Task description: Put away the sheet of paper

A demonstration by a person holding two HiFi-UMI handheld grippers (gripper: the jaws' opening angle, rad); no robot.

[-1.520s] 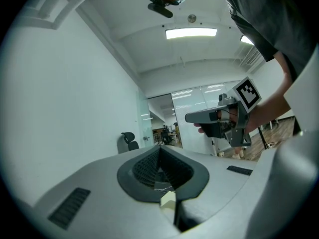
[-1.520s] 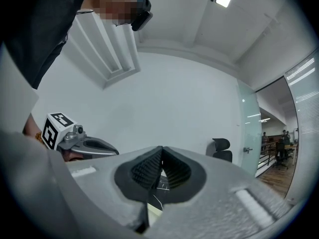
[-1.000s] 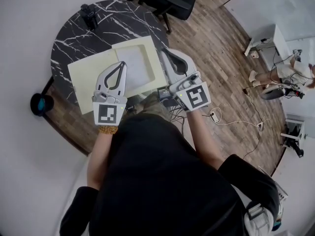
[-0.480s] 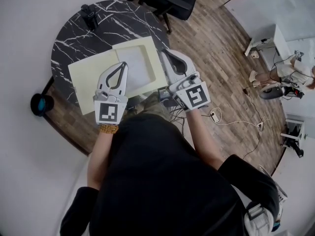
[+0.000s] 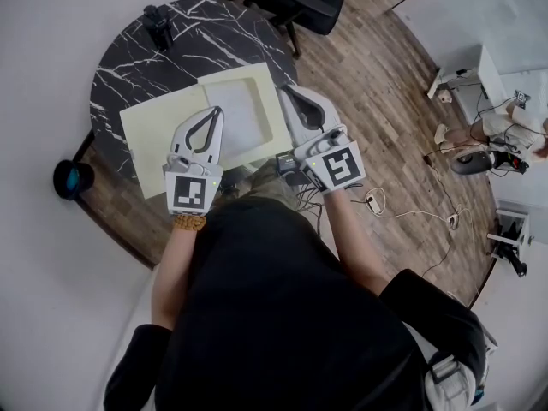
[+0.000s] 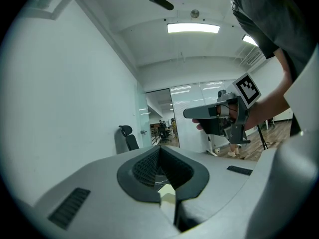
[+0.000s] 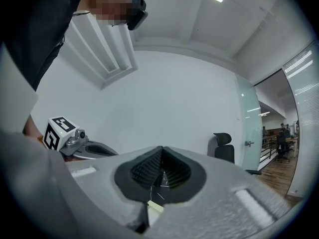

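Head view: left tool (image 5: pixel 216 111) position unchanged

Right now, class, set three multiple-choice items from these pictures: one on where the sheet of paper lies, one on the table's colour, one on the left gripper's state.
1. Where does the sheet of paper lie?
A in a drawer
B on the open yellow folder
C on a shelf

2. The table top is:
A black with white veins
B plain white
C red

3. The left gripper is:
A wide open
B shut on a cup
C shut, empty

Key:
1. B, the white sheet rests on the folder's right half.
2. A, the marble pattern shows in the head view.
3. C, its jaws meet with nothing between them.
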